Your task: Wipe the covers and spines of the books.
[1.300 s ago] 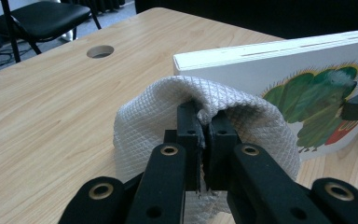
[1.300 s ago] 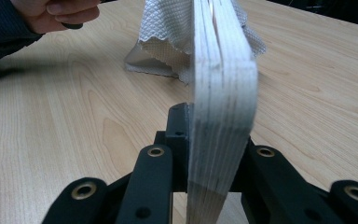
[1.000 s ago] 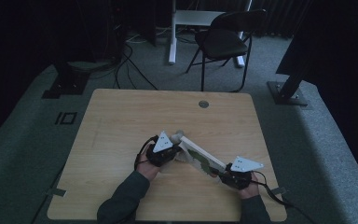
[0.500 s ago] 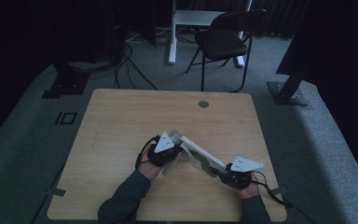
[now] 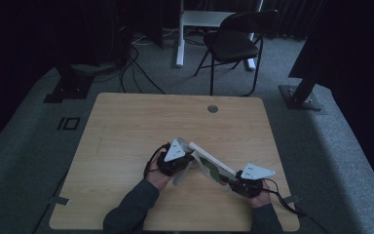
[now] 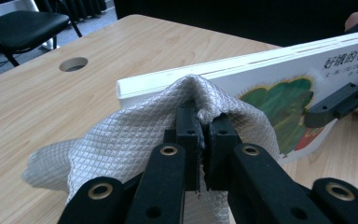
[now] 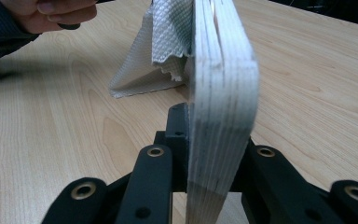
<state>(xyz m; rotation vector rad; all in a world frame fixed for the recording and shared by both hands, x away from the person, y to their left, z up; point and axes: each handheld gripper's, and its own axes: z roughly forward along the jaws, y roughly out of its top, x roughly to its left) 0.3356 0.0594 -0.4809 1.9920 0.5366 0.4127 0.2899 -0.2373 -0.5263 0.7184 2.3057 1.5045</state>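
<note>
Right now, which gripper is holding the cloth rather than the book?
The left gripper, jaws pinching the white cloth; the right gripper clamps the book.

Setting: you are working in a dim recording studio or lab space.
Floor: grey carpet (image 5: 24,161) is covering the room.
Furniture: a wooden table (image 5: 126,126) with a cable hole (image 5: 213,108) is standing before a black folding chair (image 5: 233,41).
Equipment: cables (image 5: 136,63) are trailing past stand bases (image 5: 299,95); dark curtains (image 5: 282,17) are hanging behind.
</note>
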